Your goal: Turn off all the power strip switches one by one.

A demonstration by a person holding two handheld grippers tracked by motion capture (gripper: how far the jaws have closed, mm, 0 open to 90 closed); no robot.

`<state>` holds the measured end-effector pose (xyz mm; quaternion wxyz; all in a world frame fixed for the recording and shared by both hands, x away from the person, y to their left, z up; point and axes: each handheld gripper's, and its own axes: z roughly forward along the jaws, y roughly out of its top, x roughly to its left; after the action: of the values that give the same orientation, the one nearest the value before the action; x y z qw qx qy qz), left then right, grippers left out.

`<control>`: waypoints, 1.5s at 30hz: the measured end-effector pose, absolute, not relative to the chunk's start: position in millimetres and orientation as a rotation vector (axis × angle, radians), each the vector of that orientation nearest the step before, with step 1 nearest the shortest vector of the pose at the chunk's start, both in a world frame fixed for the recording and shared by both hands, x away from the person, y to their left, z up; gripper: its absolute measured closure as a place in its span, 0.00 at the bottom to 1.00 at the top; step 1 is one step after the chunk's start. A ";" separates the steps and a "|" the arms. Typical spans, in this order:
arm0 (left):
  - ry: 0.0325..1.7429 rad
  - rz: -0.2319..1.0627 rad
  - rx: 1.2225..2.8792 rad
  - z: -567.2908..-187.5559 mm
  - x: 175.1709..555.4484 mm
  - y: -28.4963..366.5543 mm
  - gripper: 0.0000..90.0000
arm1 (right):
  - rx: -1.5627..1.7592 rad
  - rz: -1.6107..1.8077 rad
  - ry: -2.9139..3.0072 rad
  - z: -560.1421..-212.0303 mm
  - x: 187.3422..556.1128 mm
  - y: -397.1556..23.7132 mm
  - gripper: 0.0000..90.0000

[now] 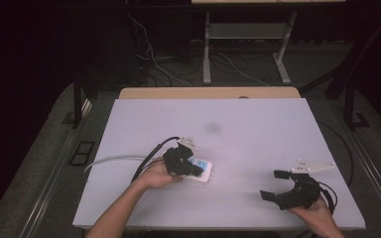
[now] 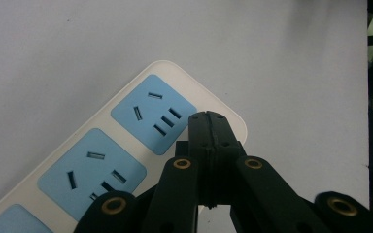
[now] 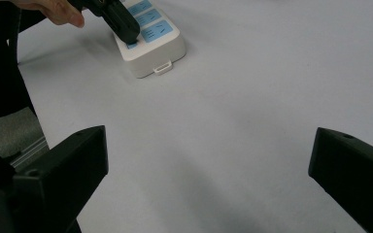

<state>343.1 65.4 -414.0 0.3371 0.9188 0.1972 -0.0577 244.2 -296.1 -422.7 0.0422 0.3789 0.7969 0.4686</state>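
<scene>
A white power strip with blue socket panels lies on the white table top, left of the middle. My left gripper is shut, jaws pressed together with nothing between them. Its tip rests on the strip's near edge beside the end socket. In the left gripper view the joined jaws of the left gripper cover part of the power strip. My right gripper is held open near the front right, well apart from the strip. Looking along the right gripper, the power strip lies far off with the left gripper on it.
The strip's white cable runs off the table's left side. A wooden edge borders the back of the table. Desk legs and loose cables stand on the floor behind.
</scene>
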 end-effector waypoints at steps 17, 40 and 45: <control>0.513 -0.080 2.365 -411.3 337.7 69.2 0.99 | 1.162 1.434 2.439 -422.8 245.1 -296.4 0.00; 0.608 -0.005 2.203 -380.2 329.2 108.4 0.62 | 1.160 1.434 2.440 -422.8 245.0 -295.6 0.00; 0.647 0.003 2.142 -377.4 324.0 121.1 0.42 | 1.163 1.439 2.435 -422.4 244.7 -295.9 0.00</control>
<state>324.0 121.1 -377.4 0.4367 0.8612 0.2600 0.0012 244.7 -295.9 -422.4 0.0419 0.3800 0.7956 0.4700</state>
